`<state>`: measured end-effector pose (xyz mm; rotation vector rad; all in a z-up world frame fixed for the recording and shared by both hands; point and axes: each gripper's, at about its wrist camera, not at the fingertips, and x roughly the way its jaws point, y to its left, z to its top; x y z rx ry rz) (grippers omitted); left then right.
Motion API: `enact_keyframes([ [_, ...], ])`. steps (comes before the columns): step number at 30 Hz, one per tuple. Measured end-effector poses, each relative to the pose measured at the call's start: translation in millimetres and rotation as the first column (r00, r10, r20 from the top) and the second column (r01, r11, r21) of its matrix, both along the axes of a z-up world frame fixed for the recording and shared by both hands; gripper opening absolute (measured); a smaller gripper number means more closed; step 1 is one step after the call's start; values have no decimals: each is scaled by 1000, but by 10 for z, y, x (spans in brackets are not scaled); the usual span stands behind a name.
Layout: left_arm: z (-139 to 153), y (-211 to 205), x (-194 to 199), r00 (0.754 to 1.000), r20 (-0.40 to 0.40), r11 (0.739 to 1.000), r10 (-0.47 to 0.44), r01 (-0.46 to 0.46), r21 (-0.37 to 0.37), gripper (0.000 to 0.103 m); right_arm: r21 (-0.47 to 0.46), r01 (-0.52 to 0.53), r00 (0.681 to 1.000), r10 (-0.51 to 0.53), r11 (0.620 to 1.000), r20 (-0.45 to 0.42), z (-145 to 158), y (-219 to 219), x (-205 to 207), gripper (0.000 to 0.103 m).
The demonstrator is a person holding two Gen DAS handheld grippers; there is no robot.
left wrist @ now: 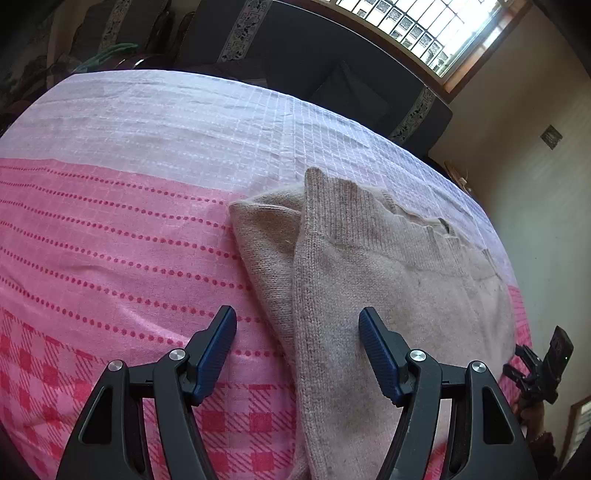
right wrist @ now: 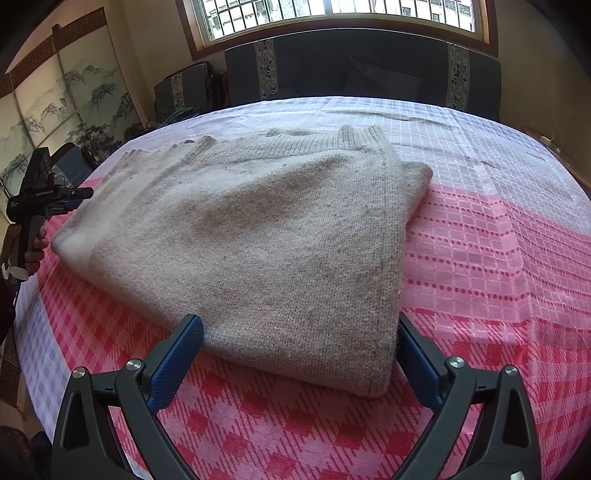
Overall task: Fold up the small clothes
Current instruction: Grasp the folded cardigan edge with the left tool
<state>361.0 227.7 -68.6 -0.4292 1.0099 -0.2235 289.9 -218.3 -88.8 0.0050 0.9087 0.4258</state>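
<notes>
A beige knitted sweater lies folded on the pink checked cloth; it also shows in the left wrist view. My right gripper is open, its blue pads straddling the sweater's near corner, just above the cloth. My left gripper is open over the sweater's folded side edge, with a sleeve folded across the body ahead. The left gripper also shows in the right wrist view at the sweater's far left side. The right gripper appears at the right edge of the left wrist view.
The pink and white cloth covers a table. A dark sofa stands behind it under a barred window. A painted screen stands at the left.
</notes>
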Motion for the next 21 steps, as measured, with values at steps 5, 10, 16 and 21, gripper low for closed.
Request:
enact_keyframes([
  [5,-29,-12,199,997,-11,994,-70,69,-91,69,3,-2,1000,2,1000,-1,13,-6,5,98],
  [10,-35,-58,302,997,-1,986,-82,81,-149,69,14,6,1000,-6,1000,-2,24,-26,22,99],
  [16,-111,-53,276,999,23,990,-22,25,-135,29,-46,74,997,-74,996,1,25,-16,47,99],
  [21,-86,-94,234,999,35,995,-5,9,-95,28,-96,100,995,-100,990,6,18,27,58,100],
])
